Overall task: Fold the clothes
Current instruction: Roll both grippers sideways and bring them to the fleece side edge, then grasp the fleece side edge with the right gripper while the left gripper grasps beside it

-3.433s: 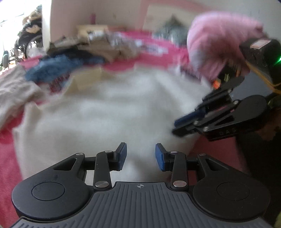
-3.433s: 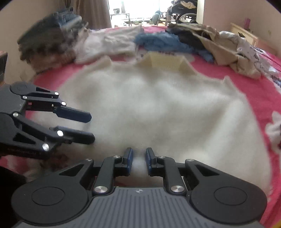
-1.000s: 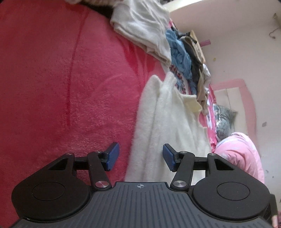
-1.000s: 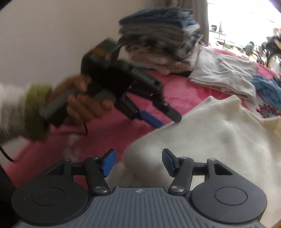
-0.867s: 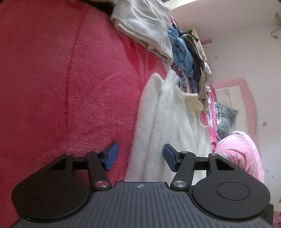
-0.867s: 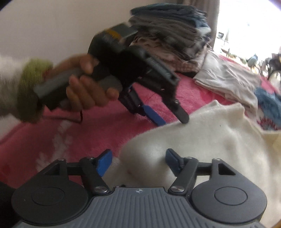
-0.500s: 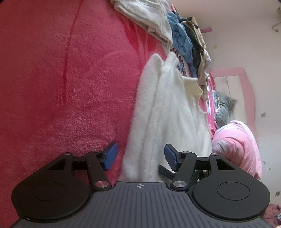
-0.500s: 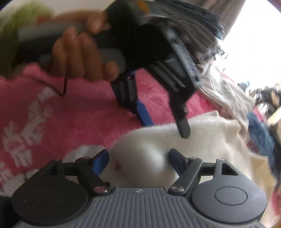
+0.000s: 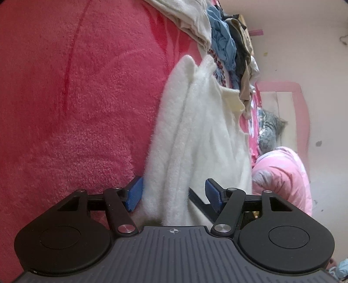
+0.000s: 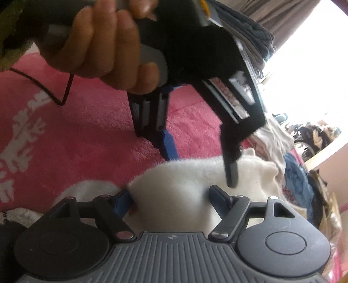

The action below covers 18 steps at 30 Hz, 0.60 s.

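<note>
Garment: a fluffy cream-white fleece top point(image 9: 195, 139) lies on a red-pink plush blanket point(image 9: 76, 98), folded lengthwise into a narrow band.
Long axis: in the left wrist view it runs from just in front of the gripper straight away toward the far clothes, its pale yellow ribbed collar point(image 9: 233, 102) at the far end.
Near edge: a rounded folded end of the top point(image 10: 180, 187) sits closest to both grippers.
Left gripper point(image 9: 174, 193): jaws apart, the near end of the band between the blue pads; the left pad point(image 9: 134, 193) is just beside the fleece, the right pad stands clear of it, so no grip.
Right gripper point(image 10: 168, 198): jaws wide apart, straddling the rounded end; the left blue pad point(image 10: 121, 203) touches the fold's edge, the other finger is off the cloth; nothing pinched.
Crossing: in the right wrist view the left gripper, held in a hand point(image 10: 108, 43), points steeply down, its fingertips at the top's edge just beyond the right gripper.
Open room: bare blanket to the left of the band in the left wrist view.
Far edge: a heap of blue, dark and tan unfolded clothes point(image 9: 230, 48) lies near the collar end; a beige garment point(image 9: 187, 19) is beside it.
Beyond: a stack of folded grey and blue clothes point(image 10: 252, 37) by a bright window.
</note>
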Each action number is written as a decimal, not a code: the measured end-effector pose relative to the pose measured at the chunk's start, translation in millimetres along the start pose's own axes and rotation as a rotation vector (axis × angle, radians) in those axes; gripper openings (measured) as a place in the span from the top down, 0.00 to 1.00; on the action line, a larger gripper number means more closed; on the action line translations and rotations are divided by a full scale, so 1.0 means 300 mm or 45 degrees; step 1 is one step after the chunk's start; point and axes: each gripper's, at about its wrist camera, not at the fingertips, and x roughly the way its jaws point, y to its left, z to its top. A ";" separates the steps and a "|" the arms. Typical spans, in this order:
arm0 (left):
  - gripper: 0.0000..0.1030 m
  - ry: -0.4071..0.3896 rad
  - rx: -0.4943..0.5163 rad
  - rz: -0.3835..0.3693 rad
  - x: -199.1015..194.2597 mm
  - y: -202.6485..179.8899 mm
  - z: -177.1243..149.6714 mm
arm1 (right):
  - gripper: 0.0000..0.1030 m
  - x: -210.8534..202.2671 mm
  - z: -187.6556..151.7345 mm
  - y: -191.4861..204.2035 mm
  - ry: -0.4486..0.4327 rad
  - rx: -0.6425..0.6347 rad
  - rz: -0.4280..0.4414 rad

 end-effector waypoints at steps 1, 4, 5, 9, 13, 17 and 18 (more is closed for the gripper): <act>0.40 0.001 -0.005 -0.007 -0.002 0.000 -0.001 | 0.25 0.008 0.005 -0.003 0.001 0.009 -0.007; 0.39 -0.001 -0.009 -0.028 -0.012 -0.005 -0.004 | 0.26 0.026 0.018 -0.014 0.001 0.049 -0.025; 0.39 -0.003 -0.011 -0.037 -0.015 -0.006 -0.004 | 0.31 0.027 0.021 -0.019 0.000 0.069 -0.029; 0.39 -0.032 -0.052 -0.104 -0.049 0.011 0.002 | 0.46 0.025 0.023 -0.050 -0.017 0.143 -0.049; 0.40 -0.111 -0.069 -0.153 -0.109 0.024 0.011 | 0.58 -0.002 0.020 -0.113 -0.046 0.254 -0.038; 0.40 -0.182 -0.056 -0.162 -0.158 0.010 0.033 | 0.62 -0.037 0.028 -0.180 -0.063 0.351 -0.014; 0.40 -0.193 -0.041 -0.152 -0.165 0.000 0.041 | 0.63 -0.052 0.024 -0.189 -0.069 0.375 -0.007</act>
